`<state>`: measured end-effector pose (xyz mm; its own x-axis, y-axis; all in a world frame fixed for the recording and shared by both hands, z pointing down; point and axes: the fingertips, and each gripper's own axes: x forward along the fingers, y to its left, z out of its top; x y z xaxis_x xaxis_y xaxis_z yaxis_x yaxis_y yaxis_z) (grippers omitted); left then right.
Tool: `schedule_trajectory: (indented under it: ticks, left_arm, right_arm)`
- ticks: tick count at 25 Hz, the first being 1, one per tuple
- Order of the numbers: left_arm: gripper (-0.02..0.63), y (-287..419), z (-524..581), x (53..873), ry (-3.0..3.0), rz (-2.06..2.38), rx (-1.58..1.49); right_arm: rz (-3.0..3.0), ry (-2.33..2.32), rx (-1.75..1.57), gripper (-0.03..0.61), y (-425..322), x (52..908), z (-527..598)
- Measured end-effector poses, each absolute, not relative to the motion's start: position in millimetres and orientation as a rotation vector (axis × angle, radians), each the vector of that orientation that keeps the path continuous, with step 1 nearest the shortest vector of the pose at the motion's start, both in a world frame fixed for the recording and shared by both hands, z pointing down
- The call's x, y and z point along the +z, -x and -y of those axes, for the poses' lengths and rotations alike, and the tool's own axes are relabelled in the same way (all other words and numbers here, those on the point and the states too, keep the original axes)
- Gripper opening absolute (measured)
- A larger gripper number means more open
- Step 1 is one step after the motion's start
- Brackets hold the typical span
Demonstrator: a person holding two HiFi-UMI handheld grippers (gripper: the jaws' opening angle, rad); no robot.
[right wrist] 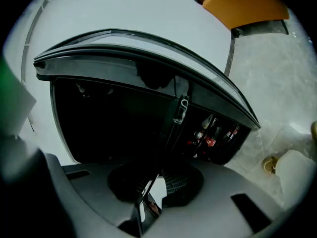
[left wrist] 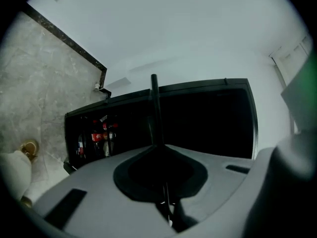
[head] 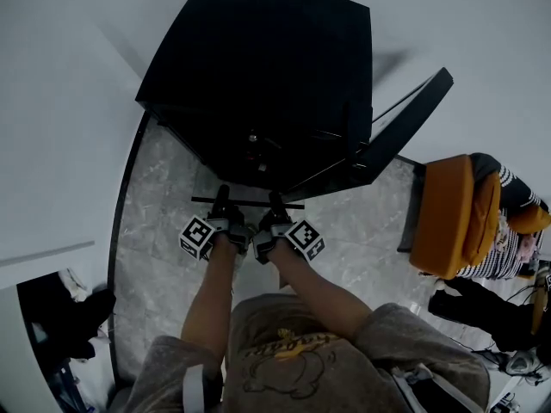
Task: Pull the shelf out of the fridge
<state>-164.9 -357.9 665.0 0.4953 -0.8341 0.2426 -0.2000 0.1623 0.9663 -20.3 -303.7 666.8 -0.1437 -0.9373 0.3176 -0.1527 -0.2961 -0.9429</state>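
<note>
Down at the fridge's (head: 258,67) 6 o'clock, the thin black shelf (head: 250,202) is pinched edge-on by left gripper (head: 222,200) and right gripper (head: 275,201) fingers.

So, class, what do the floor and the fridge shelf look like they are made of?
Floor: smooth stone or stone-look tile, judging by its grey veining and faint joint lines. Shelf: thin, flat and dark along its front edge; possibly tinted glass or coated metal, but the look leaves it open.

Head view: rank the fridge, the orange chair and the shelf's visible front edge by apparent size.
1. fridge, largest by far.
2. orange chair.
3. shelf's front edge, a thin dark bar, smallest.
</note>
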Motion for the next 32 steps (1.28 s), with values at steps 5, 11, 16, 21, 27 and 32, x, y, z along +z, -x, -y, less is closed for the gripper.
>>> schedule_trajectory:
  ticks: [5,11,16,21,27,32]
  left_arm:
    - [0.028,166.0,332.3,654.1,-1.368,1.026,-0.602]
    - [0.028,178.3,297.5,634.3,-1.373,1.065,-0.643]
    - [0.028,183.3,268.3,618.0,-1.377,1.086,-0.670]
    - [0.028,184.0,241.2,594.7,-1.383,1.093,-0.708]
    - [0.028,173.4,201.5,558.1,-1.406,1.093,-0.748]
    - [0.028,166.6,172.8,526.3,-1.415,1.103,-0.794]
  right_arm:
    - [-1.312,1.430,-1.514,0.049,17.9,658.2,286.6]
    - [-1.375,1.365,-1.538,0.049,28.0,639.7,259.5]
    - [-1.388,1.326,-1.554,0.049,32.3,625.3,234.4]
    - [-1.429,1.274,-1.550,0.049,32.4,603.9,211.4]
    - [-1.487,1.222,-1.552,0.049,21.8,570.4,176.9]
    - [-1.537,1.172,-1.540,0.049,14.8,539.6,154.7]
